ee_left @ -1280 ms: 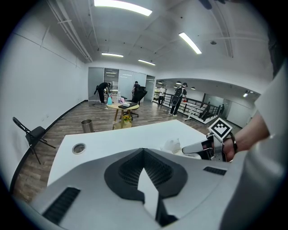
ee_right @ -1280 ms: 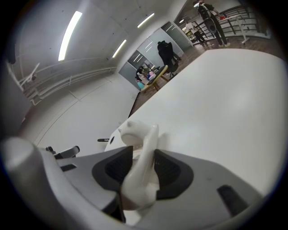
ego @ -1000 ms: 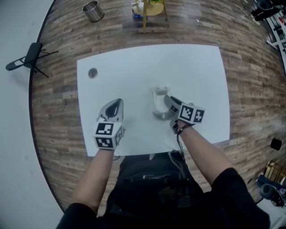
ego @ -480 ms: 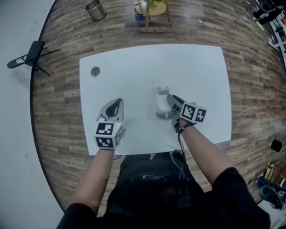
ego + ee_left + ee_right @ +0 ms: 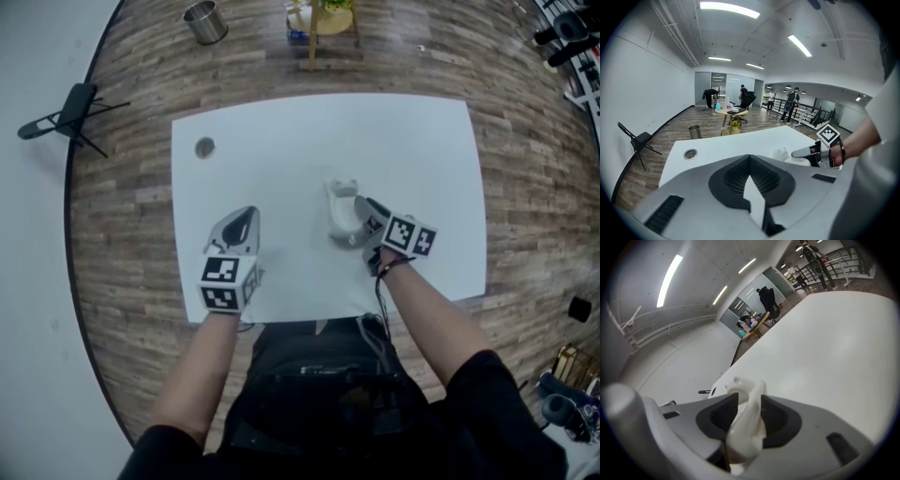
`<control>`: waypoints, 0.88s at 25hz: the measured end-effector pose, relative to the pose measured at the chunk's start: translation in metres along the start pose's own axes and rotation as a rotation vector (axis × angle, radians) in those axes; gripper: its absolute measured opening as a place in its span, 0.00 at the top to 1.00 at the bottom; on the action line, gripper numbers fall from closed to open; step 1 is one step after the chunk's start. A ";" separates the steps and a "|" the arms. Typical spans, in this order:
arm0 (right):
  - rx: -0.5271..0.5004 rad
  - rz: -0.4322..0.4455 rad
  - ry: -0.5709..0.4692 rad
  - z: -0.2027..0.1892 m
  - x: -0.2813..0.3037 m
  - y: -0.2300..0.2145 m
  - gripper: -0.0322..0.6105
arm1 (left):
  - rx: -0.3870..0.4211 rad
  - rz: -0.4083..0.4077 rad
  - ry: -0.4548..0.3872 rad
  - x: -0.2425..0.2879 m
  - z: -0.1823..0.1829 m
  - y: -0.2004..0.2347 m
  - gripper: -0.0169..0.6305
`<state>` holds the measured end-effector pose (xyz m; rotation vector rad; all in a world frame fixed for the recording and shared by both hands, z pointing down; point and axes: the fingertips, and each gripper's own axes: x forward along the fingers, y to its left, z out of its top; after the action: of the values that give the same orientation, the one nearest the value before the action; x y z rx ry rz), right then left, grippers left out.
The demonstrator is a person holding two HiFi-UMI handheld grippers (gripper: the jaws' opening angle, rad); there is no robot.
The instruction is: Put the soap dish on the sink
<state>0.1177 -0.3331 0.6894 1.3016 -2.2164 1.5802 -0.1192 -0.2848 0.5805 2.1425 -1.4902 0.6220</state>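
White moulded soap dish (image 5: 745, 427) is clamped between the right gripper's (image 5: 747, 397) 2 jaws, clear only in its own view; overhead, it perhaps touches the white table (image 5: 281, 141). Nearby, the left gripper (image 5: 246, 216) is closed, empty.

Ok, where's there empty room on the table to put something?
The far strip of the white rectangular table is bare, from the small round grey hole to the right corner. Crowded: the middle, where the right tongs pinch a white moulded plastic piece, and the left tongs.
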 end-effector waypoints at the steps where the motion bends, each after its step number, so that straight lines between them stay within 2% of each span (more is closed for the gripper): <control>1: 0.005 0.003 -0.013 0.001 -0.002 0.000 0.71 | 0.001 0.001 -0.001 -0.001 0.000 0.000 0.99; 11: -0.016 0.006 -0.086 0.011 -0.019 0.003 0.71 | 0.013 0.004 -0.016 -0.011 0.002 -0.004 0.99; 22: -0.117 0.082 -0.131 0.017 -0.048 0.031 0.71 | 0.023 0.013 -0.056 -0.029 0.011 -0.009 0.99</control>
<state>0.1319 -0.3167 0.6333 1.3325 -2.4292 1.4044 -0.1188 -0.2677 0.5534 2.1862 -1.5346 0.5906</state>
